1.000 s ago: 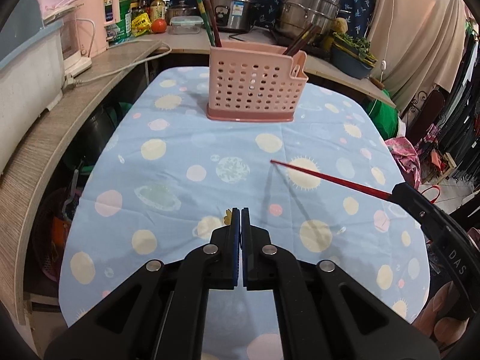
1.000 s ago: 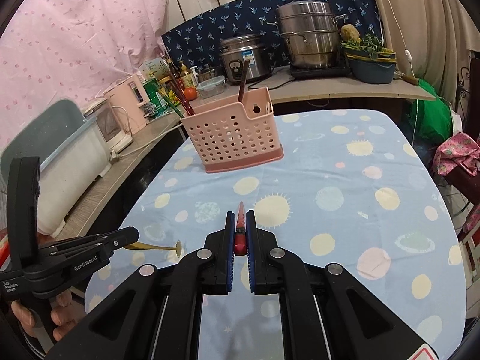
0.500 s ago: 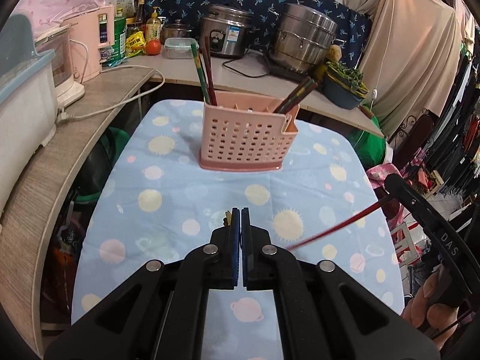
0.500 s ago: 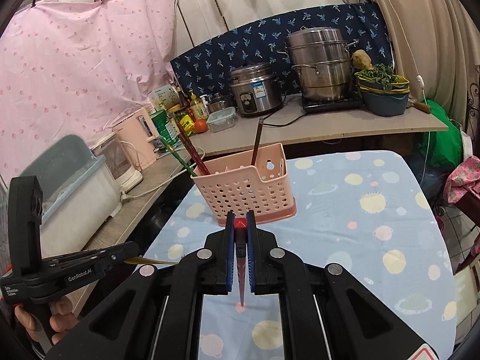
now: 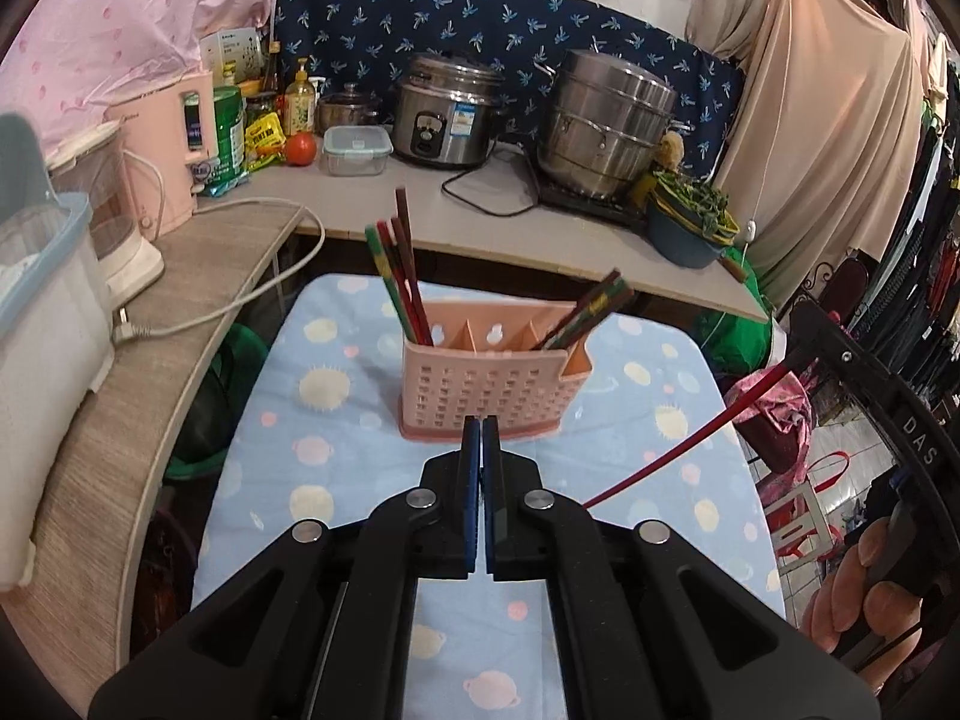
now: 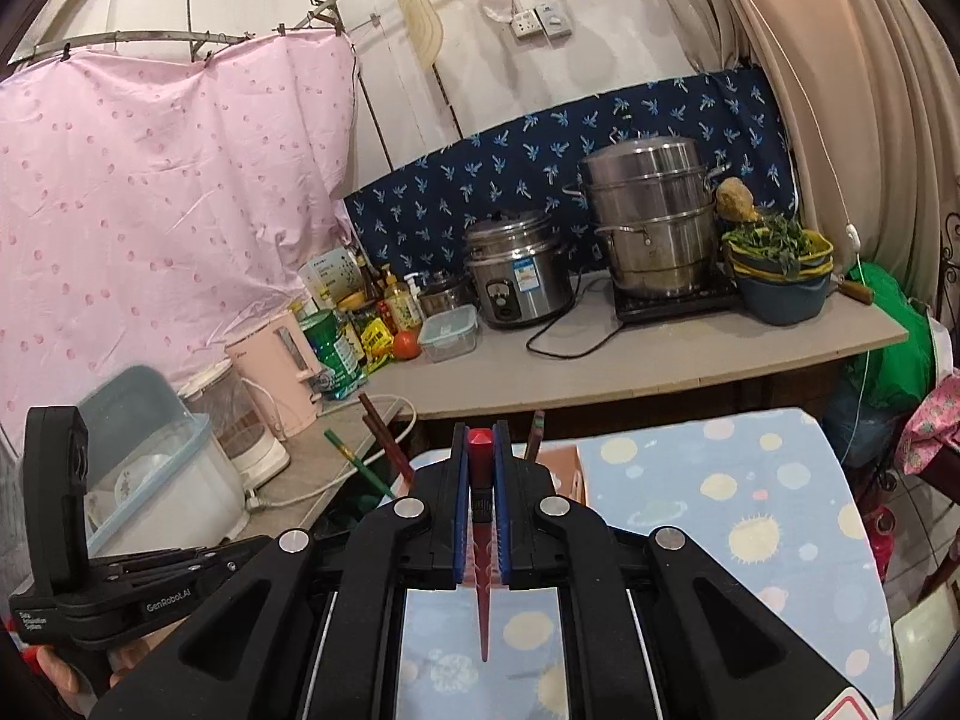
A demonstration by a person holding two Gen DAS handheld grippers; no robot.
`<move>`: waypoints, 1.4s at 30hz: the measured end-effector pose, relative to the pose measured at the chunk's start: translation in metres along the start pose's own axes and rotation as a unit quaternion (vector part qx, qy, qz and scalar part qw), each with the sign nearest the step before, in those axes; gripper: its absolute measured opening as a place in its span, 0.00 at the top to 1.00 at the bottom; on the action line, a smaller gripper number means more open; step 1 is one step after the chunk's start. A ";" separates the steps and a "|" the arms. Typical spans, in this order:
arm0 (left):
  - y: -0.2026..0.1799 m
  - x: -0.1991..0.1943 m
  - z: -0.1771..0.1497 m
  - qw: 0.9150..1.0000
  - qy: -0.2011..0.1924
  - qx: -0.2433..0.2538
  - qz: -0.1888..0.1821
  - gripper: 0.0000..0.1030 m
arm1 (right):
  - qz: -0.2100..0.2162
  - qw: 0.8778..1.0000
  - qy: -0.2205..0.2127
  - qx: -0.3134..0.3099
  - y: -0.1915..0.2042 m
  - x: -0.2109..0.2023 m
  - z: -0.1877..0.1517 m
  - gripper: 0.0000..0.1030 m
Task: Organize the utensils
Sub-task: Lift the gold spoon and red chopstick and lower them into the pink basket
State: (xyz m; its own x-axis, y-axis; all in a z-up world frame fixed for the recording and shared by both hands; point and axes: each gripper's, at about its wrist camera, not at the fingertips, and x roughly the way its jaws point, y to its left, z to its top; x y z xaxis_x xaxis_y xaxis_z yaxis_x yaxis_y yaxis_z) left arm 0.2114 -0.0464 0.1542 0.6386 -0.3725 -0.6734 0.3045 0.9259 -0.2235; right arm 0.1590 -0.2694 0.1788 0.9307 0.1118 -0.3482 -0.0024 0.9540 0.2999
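A pink perforated utensil caddy [image 5: 489, 384] stands on the blue spotted table [image 5: 336, 456], with several chopsticks leaning in its left [image 5: 399, 276] and right [image 5: 591, 306] compartments. My left gripper [image 5: 480, 432] is shut and looks empty, raised just in front of the caddy. My right gripper [image 6: 480, 450] is shut on a red chopstick [image 6: 482, 576], held high with the tip pointing down. The chopstick also shows in the left wrist view [image 5: 678, 444], at the right. In the right wrist view the caddy [image 6: 564, 468] is mostly hidden behind the fingers.
A counter [image 5: 480, 210] behind the table holds a rice cooker [image 5: 447, 111], a steel steamer pot [image 5: 609, 120], a bowl of greens [image 5: 690, 222], bottles and a pink kettle [image 5: 174, 144]. A white bin [image 5: 42, 312] and a power cord [image 5: 240, 300] lie on the left shelf.
Both grippers have risen and tilted. The red chopstick has swung from lying low over the table to hanging tip-down, high in front of the caddy.
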 end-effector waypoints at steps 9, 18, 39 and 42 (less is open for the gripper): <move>-0.007 0.010 0.067 0.999 -0.045 0.003 0.008 0.99 | -0.004 0.998 -0.055 -0.002 0.008 0.031 0.062 0.93; -0.005 0.054 0.097 0.999 -0.049 0.006 0.014 0.99 | -0.013 0.999 -0.036 0.000 0.004 0.091 0.072 0.93; 0.012 0.146 0.076 1.000 0.008 -0.010 0.025 0.99 | -0.019 0.998 0.065 -0.003 -0.016 0.163 0.008 0.93; 0.012 0.146 0.074 0.999 0.003 -0.009 0.036 0.99 | -0.020 0.997 0.071 -0.005 -0.017 0.164 0.002 0.88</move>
State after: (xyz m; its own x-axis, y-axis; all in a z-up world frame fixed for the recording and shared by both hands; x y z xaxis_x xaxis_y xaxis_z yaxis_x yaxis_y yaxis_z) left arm 0.3600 -0.0946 0.1055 0.6540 -0.3045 -0.6925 0.2455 0.9513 -0.1864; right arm 0.3127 -0.2677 0.1188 0.8693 0.1103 -0.4817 0.0305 0.9609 0.2751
